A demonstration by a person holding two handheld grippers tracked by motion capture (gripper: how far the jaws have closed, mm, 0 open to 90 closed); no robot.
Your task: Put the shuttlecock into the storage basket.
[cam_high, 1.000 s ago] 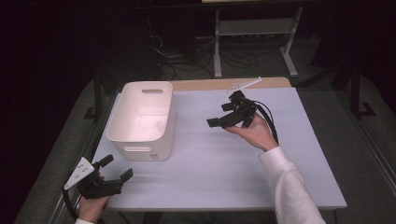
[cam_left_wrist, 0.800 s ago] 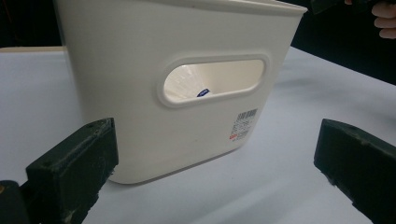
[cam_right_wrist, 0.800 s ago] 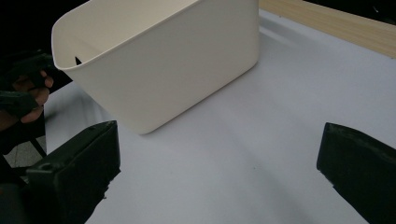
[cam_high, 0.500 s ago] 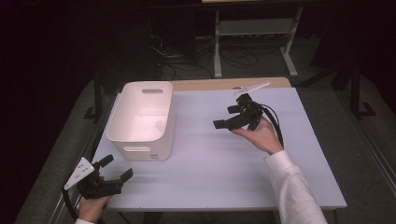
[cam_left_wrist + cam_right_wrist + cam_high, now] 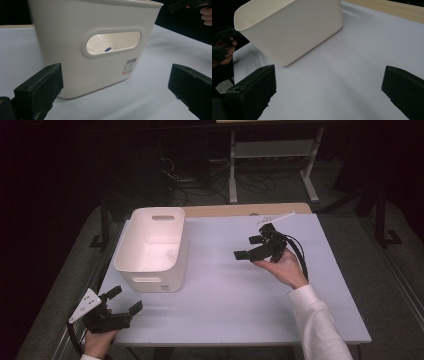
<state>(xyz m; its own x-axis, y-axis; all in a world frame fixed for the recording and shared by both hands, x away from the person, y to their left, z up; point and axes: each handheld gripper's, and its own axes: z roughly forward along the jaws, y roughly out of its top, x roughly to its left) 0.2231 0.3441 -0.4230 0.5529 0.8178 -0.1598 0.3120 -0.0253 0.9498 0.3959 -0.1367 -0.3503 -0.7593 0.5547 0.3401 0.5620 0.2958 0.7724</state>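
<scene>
Both tongs are spread wide with nothing in them. The left gripper (image 5: 125, 301) sits at the near-left corner of the table (image 5: 240, 320), jaws pointed at the white bin (image 5: 152, 247). The right gripper (image 5: 250, 247) hangs above the far-right part of the table, well apart from the bin and aimed back toward it.

The bin stands upright on the left half of the table, a handle slot in its near end wall (image 5: 113, 42) and a barcode sticker (image 5: 130, 66) below that. Through the slot there's a little blue-and-white something (image 5: 108, 49) inside, too small to make out.

What could go wrong: the bin looks light and its walls taper and look smooth, so a one-sided pinch on the rim could tip or skid it across the slick white surface. If the left gripper goes for the slot, a jaw could catch the slot edge and shove the bin away instead of gripping. The right gripper's trailing cable (image 5: 300, 257) could also drag on the table during a reach.
</scene>
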